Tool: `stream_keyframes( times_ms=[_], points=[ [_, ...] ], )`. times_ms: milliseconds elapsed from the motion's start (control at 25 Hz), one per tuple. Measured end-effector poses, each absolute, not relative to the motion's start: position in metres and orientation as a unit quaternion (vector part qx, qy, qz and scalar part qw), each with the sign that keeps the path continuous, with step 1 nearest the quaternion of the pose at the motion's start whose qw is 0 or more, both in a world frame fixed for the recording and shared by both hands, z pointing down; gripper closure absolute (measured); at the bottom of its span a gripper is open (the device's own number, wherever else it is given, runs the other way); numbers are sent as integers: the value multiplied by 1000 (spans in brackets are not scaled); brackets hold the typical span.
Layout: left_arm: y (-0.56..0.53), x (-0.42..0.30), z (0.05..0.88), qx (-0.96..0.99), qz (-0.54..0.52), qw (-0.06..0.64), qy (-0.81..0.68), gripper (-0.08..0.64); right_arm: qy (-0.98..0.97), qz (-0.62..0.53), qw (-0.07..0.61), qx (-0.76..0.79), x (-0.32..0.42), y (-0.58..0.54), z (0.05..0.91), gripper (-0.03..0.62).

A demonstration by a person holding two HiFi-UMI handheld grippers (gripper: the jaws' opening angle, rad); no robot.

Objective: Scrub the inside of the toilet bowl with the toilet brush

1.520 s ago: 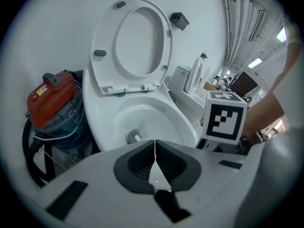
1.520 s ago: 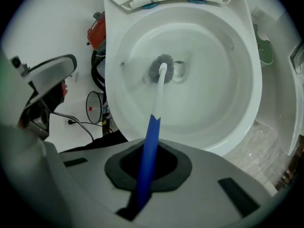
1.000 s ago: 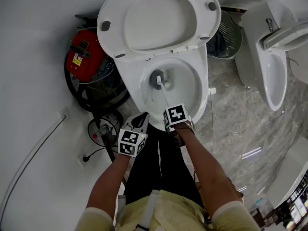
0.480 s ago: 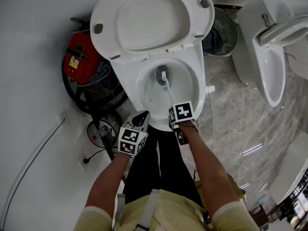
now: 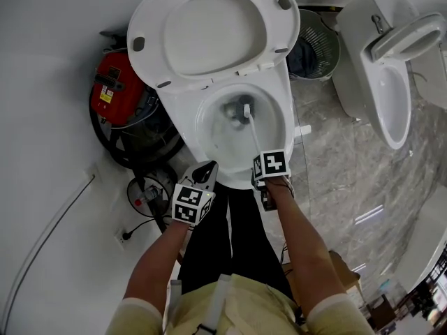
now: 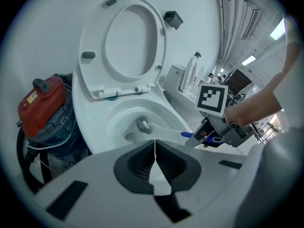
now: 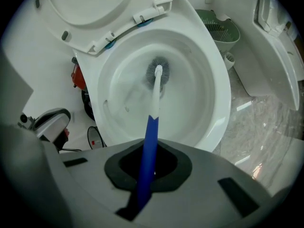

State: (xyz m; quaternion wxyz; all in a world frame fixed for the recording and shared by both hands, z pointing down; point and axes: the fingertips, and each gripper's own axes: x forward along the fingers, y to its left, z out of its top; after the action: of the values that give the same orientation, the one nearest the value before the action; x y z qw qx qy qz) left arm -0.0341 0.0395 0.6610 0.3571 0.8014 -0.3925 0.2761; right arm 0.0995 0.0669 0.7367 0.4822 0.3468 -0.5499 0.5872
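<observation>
Trainee: Bristles went where, over that last second?

Supervisor: The toilet brush [image 5: 246, 112] slid from over the drain to just right of it, low in the toilet bowl [image 5: 209, 135]. The right claw [image 7: 148, 169] swung rightward with it. I read that as a scrubbing stroke under way, with the bottom being worked. The upper walls and under-rim were probably still to do.

Trainee: Was the right claw gripping?

Supervisor: Yes, it was clamped on the brush's blue handle, and the white shaft ran on down to the bristles.

Trainee: And the left claw [image 6: 155, 161]?

Supervisor: Its jaws were pressed together with nothing between them. It hung just off the bowl's front rim, apart from the brush.

Trainee: Where did the views differ?

Supervisor: In the head view the marker cube covered the grip, so only the right gripper view showed the handle between the jaws. The left gripper view caught the right claw side-on, with the handle sticking out of it. Only the head view took in both arms, the raised seat [image 5: 209, 30], the red vacuum [image 5: 115, 89] and the basket [image 5: 318, 44] together.
</observation>
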Motion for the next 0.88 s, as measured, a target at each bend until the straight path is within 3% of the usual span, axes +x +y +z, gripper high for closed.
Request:
stream_keyframes(
  times_ms=[880],
  points=[
    [48, -24, 652, 791, 269, 364, -411, 545, -496, 611, 520, 331, 135, 148, 722, 577]
  ],
)
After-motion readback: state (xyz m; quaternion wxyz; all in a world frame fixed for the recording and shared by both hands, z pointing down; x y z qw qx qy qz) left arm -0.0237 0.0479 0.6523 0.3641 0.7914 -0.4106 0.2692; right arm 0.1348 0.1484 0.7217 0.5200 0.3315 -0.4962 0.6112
